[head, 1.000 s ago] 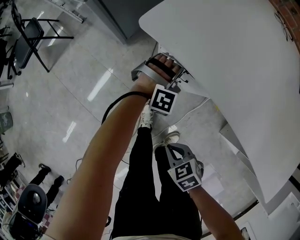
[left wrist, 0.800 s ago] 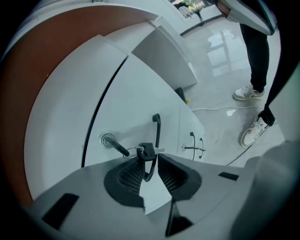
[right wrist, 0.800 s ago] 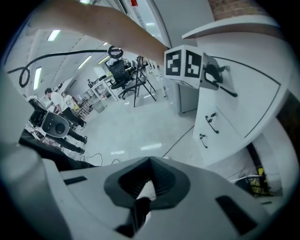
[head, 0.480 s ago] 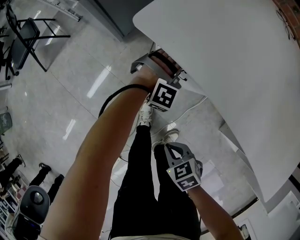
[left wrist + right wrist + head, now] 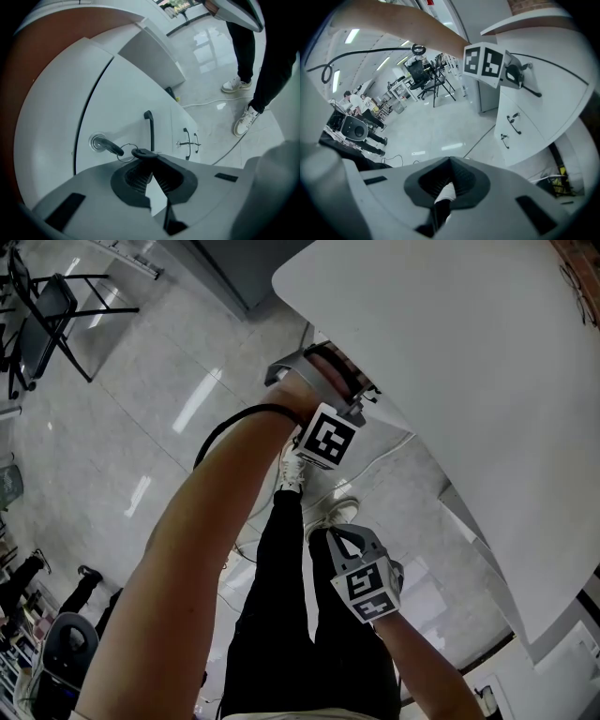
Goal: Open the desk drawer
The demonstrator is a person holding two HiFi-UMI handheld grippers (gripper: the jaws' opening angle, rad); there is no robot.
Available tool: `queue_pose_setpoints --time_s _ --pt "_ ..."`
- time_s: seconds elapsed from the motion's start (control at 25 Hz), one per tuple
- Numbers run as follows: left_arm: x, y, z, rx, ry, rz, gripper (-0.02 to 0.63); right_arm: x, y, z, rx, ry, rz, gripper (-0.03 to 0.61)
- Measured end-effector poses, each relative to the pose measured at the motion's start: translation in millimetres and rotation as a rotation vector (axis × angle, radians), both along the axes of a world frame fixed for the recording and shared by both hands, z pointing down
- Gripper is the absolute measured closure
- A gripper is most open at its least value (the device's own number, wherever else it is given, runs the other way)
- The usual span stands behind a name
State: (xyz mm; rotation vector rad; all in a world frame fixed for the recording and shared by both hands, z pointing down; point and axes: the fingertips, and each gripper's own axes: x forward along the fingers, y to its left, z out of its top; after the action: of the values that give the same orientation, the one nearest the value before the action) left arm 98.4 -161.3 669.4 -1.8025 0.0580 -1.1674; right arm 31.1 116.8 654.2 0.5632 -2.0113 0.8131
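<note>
Closest in, the right tool (image 5: 449, 164) just hangs low in front of the person's legs, clenched shut with nothing in it. You only see a bit of trouser and shoe past the tips.

The left tool (image 5: 146, 157) is up under the edge of the white worktop (image 5: 450, 352), and that's where the action is. Its jaws have just been closing and they're now pinched nearly together on the near end of the thin black handle (image 5: 150, 129). A black spare key (image 5: 143, 153) lies right across the tips. It hangs off a ring (image 5: 124, 153) from the key (image 5: 111, 147) stuck in the round lock (image 5: 96, 142) just beside the handle.

The drawer (image 5: 126, 93) is the curved white front right below the worktop, and it looks flush with the panels around it, so closed.

Past it are cupboard doors (image 5: 180, 119) with their own little handles. Further out there's shiny tiled floor (image 5: 141, 427) and a black folding chair (image 5: 61, 301).
</note>
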Motion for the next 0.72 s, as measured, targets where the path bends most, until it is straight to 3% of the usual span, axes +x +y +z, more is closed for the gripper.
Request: queue_pose_setpoints --time_s 0.16,0.36,0.56,0.72 --pt "0 5 -2 -0.017 0.021 0.022 0.6 -5 -3 -2 0.004 -0.005 0.002 0.563" --pt "-4 6 -2 -0.017 -0.027 0.038 0.601 -4 -6 -7 0.01 -0.01 0.015 0.563" --pt "-1 17 -7 -0.067 0.057 0.049 0.603 -5 -9 -8 0.011 -0.017 0.019 0.563" --pt "-3 24 -7 -0.105 0.073 0.026 0.601 -8 -6 -6 0.008 -0.02 0.008 0.563"
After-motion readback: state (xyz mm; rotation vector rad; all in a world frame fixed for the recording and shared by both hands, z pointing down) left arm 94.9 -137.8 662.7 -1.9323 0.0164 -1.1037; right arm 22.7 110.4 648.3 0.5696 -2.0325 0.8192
